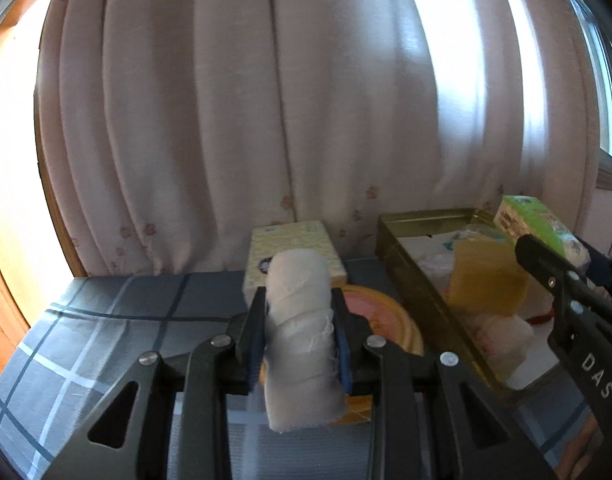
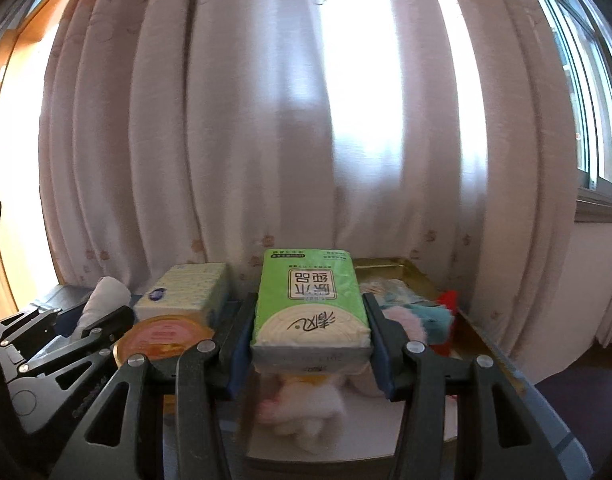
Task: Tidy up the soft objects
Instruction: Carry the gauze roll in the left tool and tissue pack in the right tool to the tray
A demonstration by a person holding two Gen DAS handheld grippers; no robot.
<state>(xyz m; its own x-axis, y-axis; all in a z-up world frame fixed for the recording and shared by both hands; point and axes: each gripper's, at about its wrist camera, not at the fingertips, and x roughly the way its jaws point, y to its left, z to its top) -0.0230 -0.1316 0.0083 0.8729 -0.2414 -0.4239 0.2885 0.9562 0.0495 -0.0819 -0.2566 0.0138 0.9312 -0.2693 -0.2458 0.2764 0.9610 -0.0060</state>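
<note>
Both claws loaded, carrying toward the tin

We hold a white cloth roll (image 1: 300, 320) clamped in our left claw (image 1: 300, 344) and a green tissue pack (image 2: 310, 312) clamped in our right claw (image 2: 310, 354), above the gold tin (image 1: 409, 264) at two o'clock; next we lower and release.

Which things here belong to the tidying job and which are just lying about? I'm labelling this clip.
Job:
- rolled white cloth, clamped in the left hand-held gripper
- green tissue pack, clamped in the right hand-held gripper
- gold tin tray holding soft toys
- yellow tissue pack

Lying about:
- round orange-lidded tin
- curtain
- plaid cover
</note>
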